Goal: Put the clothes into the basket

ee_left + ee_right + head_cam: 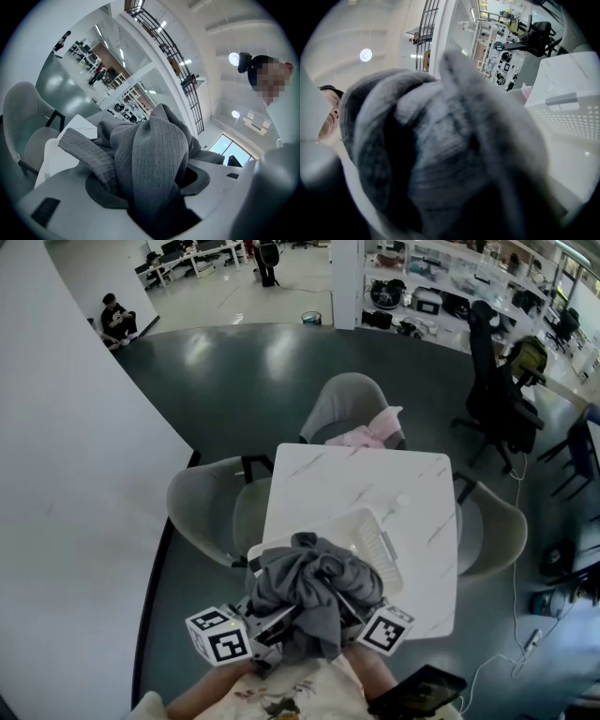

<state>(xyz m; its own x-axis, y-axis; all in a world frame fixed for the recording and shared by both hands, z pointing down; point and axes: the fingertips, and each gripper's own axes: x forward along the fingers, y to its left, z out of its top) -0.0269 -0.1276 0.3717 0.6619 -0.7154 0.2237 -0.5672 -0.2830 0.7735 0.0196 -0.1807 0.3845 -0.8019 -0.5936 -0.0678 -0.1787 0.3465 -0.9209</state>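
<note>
Left gripper (255,638) and right gripper (367,622) sit under the grey clothes (314,592) at the table's (328,474) near edge, over the white basket (380,540) (pink clothes (370,434) wait on a chair); best to lower the bundle deep inside before letting go; left gripper view: jaws pinched tight on grey cloth; right gripper view: cloth hides the jaws, so I cannot tell.

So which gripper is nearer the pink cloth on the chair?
Right. The right gripper sits straight across the table from the pink cloth; the left gripper is farther off to the left.
</note>
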